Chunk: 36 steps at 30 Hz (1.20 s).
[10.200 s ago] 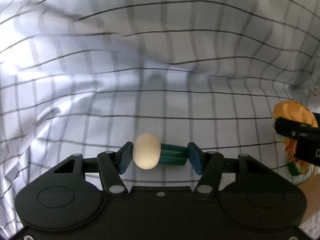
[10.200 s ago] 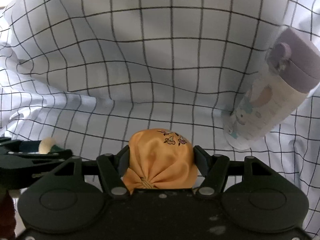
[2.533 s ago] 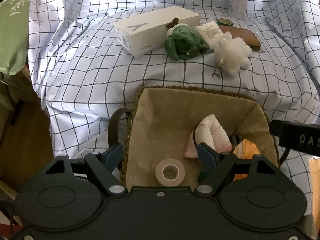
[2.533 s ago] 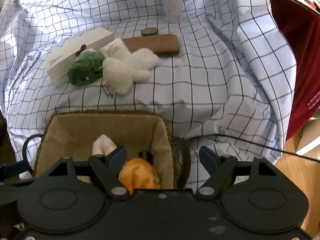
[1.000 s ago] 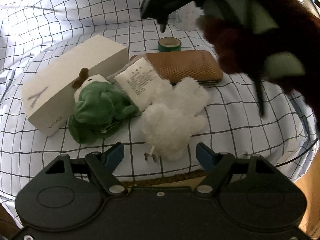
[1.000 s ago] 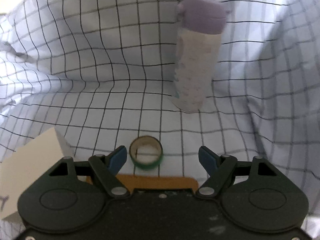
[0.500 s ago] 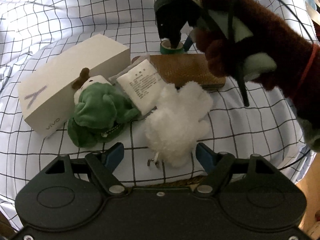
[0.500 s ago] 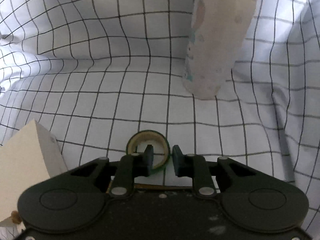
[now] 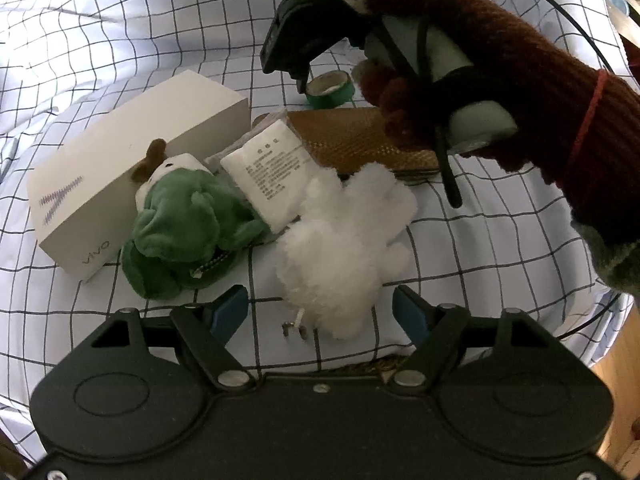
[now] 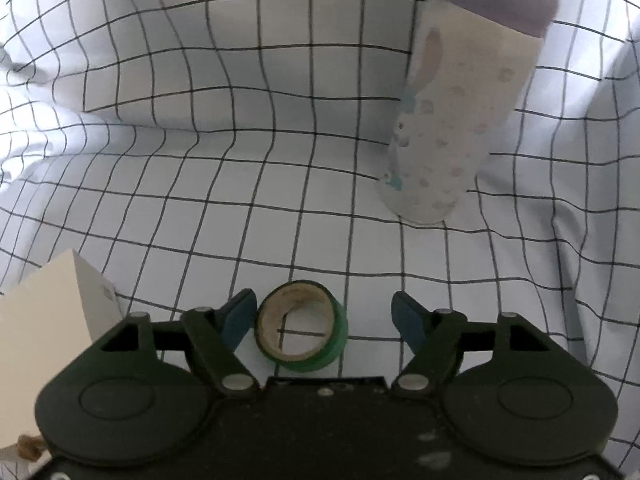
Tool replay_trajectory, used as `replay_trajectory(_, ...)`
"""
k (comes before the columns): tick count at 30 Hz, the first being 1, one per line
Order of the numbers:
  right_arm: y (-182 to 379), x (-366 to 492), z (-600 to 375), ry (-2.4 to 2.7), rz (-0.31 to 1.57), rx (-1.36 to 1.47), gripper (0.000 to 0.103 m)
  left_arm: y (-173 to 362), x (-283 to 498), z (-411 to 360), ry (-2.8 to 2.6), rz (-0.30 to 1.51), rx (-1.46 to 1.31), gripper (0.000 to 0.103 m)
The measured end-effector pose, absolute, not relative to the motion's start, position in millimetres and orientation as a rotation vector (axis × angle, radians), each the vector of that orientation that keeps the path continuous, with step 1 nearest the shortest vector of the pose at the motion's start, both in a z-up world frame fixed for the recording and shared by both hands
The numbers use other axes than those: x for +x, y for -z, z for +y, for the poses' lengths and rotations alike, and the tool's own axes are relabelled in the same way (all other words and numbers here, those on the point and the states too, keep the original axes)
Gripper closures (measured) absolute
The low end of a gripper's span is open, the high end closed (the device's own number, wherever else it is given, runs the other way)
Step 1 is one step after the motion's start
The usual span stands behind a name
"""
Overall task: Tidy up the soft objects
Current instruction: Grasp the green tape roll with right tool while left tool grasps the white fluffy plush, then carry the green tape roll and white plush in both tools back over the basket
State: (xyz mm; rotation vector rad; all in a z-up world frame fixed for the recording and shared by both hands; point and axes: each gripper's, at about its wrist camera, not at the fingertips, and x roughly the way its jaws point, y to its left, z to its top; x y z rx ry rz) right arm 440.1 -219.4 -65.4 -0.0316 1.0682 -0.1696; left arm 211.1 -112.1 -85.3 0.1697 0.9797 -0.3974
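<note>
A white fluffy plush [image 9: 344, 248] lies on the checked cloth just ahead of my left gripper [image 9: 320, 312], which is open and holds nothing. Left of it rests a green frog plush [image 9: 184, 224]. A green tape roll [image 10: 300, 332] lies flat between the fingers of my right gripper [image 10: 324, 318], close to the left finger. Those jaws are opening and do not press on the roll. In the left wrist view a hand in a brown knitted sleeve [image 9: 500, 80] holds that gripper over the green tape roll [image 9: 330, 88].
A white box [image 9: 132, 164], a white packet [image 9: 268, 168] and a brown wallet [image 9: 360, 140] lie around the plushes. A bottle with a purple lid [image 10: 460, 112] stands behind the tape. The woven basket rim [image 9: 372, 366] shows under my left gripper.
The right gripper's jaws, open a second ago, shut at the tape roll and now stand apart around it. That gripper came closer to the cloth. The left gripper kept still.
</note>
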Motion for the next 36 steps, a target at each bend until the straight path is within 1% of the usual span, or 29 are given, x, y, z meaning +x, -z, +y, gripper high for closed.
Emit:
replay_trajectory(9, 70, 440, -225, 0.153, 1.087, -0.034, 0.031, 86, 213, -125, 0.427, 0.964, 0.186, 0.028)
replay_trajectory(13, 76, 438, -223, 0.146, 1.098, -0.053, 0.033, 87, 218, -131, 0.441, 0.949, 0.192, 0.028)
replay_trajectory(15, 76, 438, -223, 0.138, 1.095, -0.052, 0.040, 88, 222, -133, 0.445, 0.949, 0.190, 0.030)
replay_trajectory(16, 76, 438, -224, 0.129, 1.096, -0.048, 0.048, 87, 223, -133, 0.447, 0.945, 0.188, 0.031)
replay_trajectory(17, 75, 437, -224, 0.114, 1.098, -0.039, 0.057, 87, 224, -133, 0.450, 0.939, 0.187, 0.037)
replay_trajectory(23, 69, 433, -225, 0.097, 1.083, -0.053, 0.056, 86, 228, -128, 0.471, 0.920, 0.158, 0.047)
replay_trajectory(29, 48, 423, -245, 0.136, 1.039, -0.001, 0.056, 79, 229, -124, 0.480, 0.888, 0.147, 0.049)
replay_trajectory(36, 12, 391, -265, 0.209, 0.969, 0.049, 0.056, 59, 219, -115, 0.480, 0.849, 0.118, 0.050)
